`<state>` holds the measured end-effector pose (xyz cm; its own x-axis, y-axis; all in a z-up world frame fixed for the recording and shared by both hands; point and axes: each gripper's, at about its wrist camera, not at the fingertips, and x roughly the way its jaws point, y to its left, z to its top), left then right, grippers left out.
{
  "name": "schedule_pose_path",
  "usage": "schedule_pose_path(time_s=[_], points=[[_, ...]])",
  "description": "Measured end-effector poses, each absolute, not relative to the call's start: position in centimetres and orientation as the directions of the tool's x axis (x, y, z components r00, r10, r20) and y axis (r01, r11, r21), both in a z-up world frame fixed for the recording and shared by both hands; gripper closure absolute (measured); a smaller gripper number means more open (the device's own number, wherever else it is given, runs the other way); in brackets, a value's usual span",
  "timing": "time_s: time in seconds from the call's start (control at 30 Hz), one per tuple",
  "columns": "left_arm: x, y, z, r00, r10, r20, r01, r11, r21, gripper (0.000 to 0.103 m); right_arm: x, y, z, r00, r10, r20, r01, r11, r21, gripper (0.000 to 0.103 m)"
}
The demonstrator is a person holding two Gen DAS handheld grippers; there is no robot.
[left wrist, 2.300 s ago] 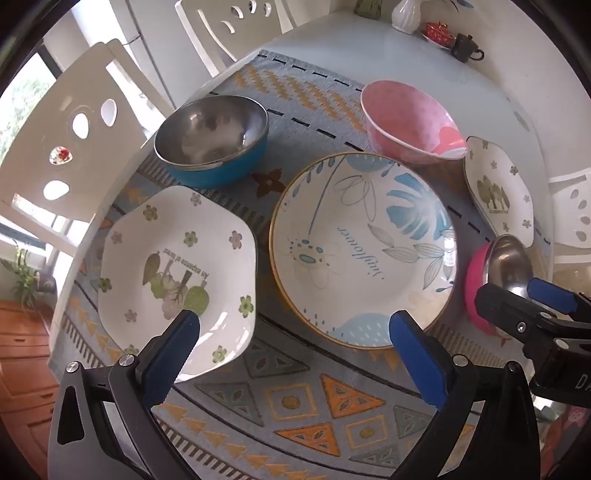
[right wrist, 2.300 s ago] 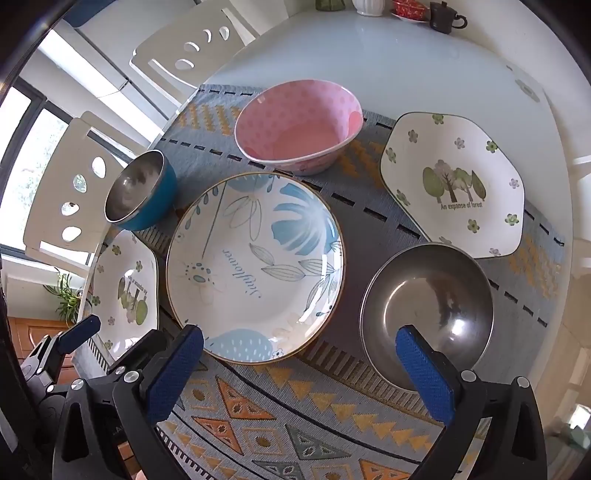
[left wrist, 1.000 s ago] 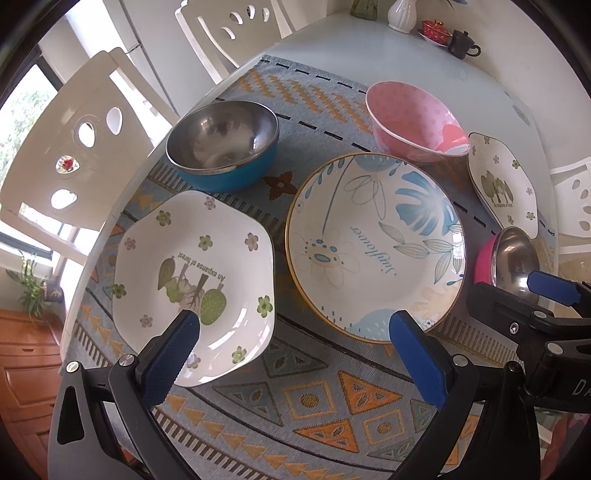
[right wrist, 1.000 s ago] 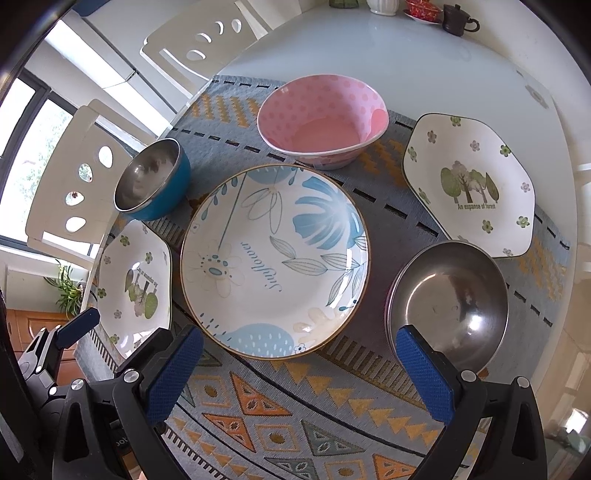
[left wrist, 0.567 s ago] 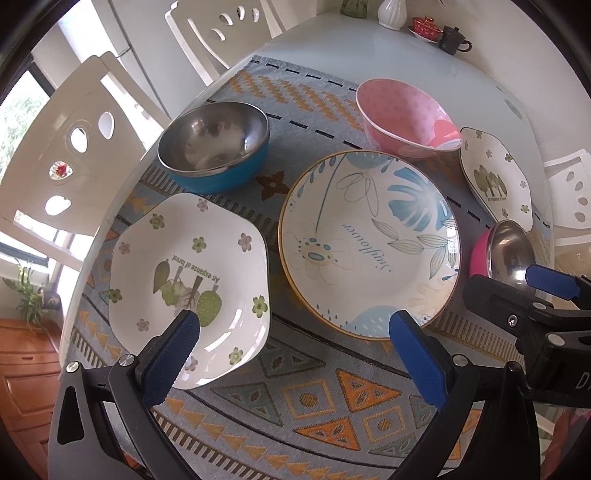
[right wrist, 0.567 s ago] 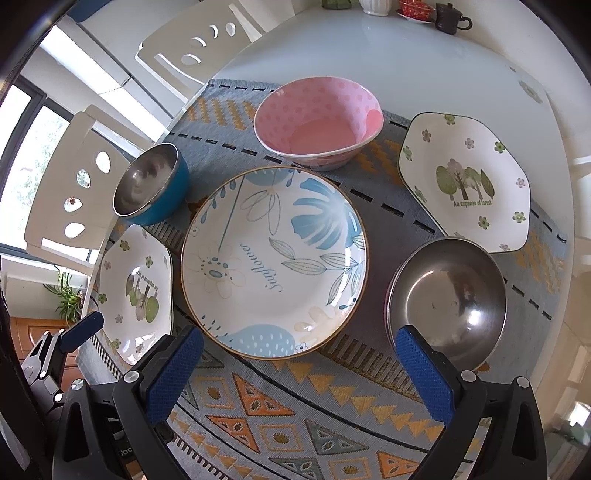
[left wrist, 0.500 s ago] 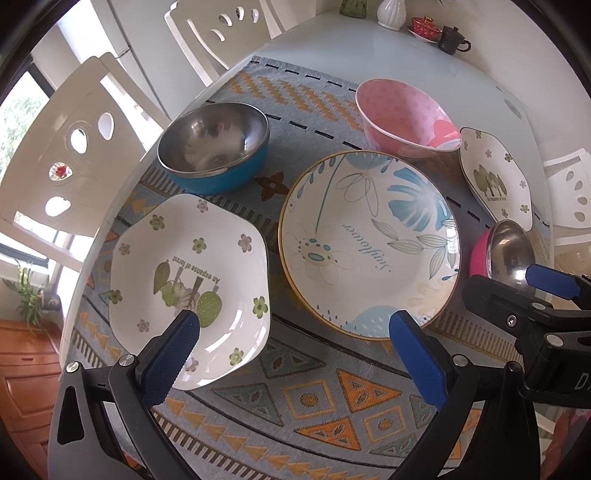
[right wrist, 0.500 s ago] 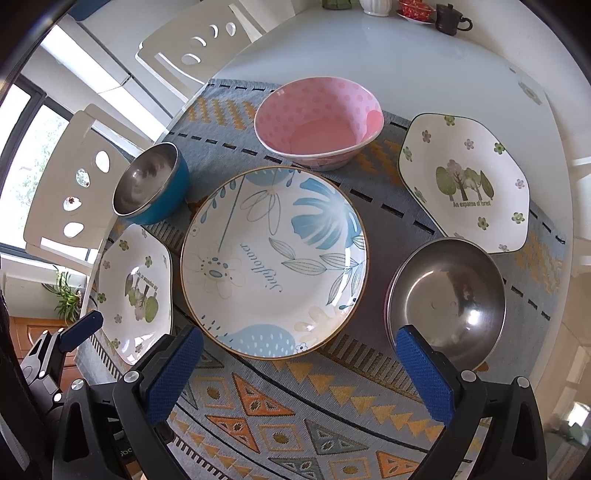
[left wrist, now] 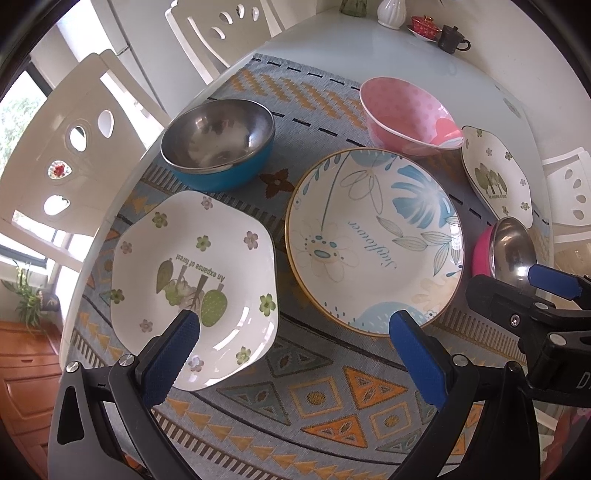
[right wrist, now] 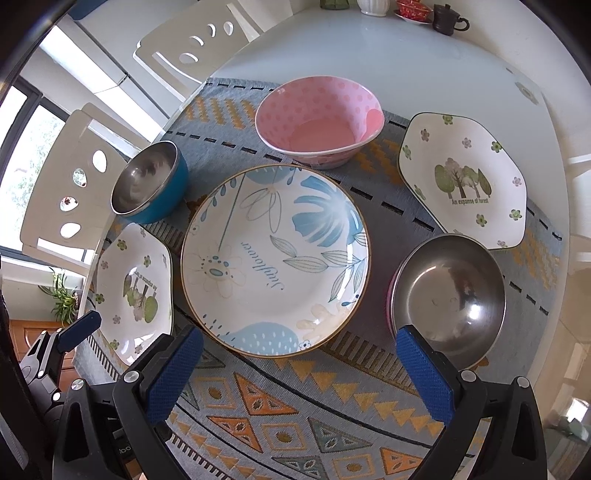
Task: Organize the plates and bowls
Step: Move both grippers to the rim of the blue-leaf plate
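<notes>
- On the patterned mat [right wrist: 295,417]: three plates, three bowls, all apart except the right-hand pair noted below.
- Far left: hexagonal white plate [left wrist: 195,284], glossy, flower-and-tree print; left gripper [left wrist: 291,354] hovers over its near edge, jaws wide apart, empty.
- Behind it: blue steel bowl [left wrist: 221,144], shiny metal inside, blue outside.
- Centre: round leaf plate [right wrist: 275,260], big, cream with blue leaves, thin gold rim.
- Behind centre: pink bowl [right wrist: 319,122], dotted, flared wall, one side of its rim uneven.
- Right near: pink steel bowl [right wrist: 448,299], metal inside, pink outside; right gripper [right wrist: 299,373] above the mat, jaws wide apart, empty, right pad overlapping this bowl's near rim in view.
- Right far: second hexagonal plate [right wrist: 465,179], same print, just beside the steel bowl; contact unclear.
- Surface: woven grey-blue mat with orange triangles, on a round white table [right wrist: 388,55].
- Room: two white cut-out chairs [right wrist: 66,184] at left, window behind them, dark teapot [right wrist: 448,16] at the table's far edge.
</notes>
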<state>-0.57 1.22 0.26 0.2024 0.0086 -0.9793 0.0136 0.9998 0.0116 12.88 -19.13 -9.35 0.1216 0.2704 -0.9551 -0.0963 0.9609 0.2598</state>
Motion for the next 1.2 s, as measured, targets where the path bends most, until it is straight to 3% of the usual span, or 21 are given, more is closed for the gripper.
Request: schedule_pose_path(time_s=[0.37,0.73,0.87,0.93,1.1,1.2], points=[[0.3,3.0,-0.6,0.212,0.061,-0.975,0.036,0.997,0.071,0.001,12.4,-18.7,-9.7,0.108,0.274,-0.956,-0.081,0.961,0.266,0.000],[3.6,3.3,-2.9,0.199,-0.059,-0.978,0.146,0.989,-0.030,0.009,9.3,-18.5,-13.3,0.056,0.293,-0.955,-0.037,0.956,0.291,0.000],[5.4,1.8,-4.2,0.196,-0.071,-0.978,0.209,0.978,-0.029,0.009,7.7,-19.0,-14.2,0.125,0.304,-0.944,0.066,0.947,0.314,0.000],[6.3,1.3,-4.9,0.181,-0.084,-0.980,0.222,0.974,-0.042,0.023,7.2,-19.3,-15.2,0.132,0.313,-0.941,0.129,0.936,0.329,0.000],[8.1,-0.1,-6.7,0.181,-0.031,-0.983,0.263,0.965,0.018,0.024,7.0,-19.7,-17.7,0.144,0.325,-0.935,0.240,0.905,0.351,0.000],[9.2,-0.2,-7.1,0.163,-0.073,-0.984,0.262,0.965,-0.028,0.024,7.8,-19.7,-18.0,0.158,0.272,-0.949,0.259,0.916,0.306,0.000]])
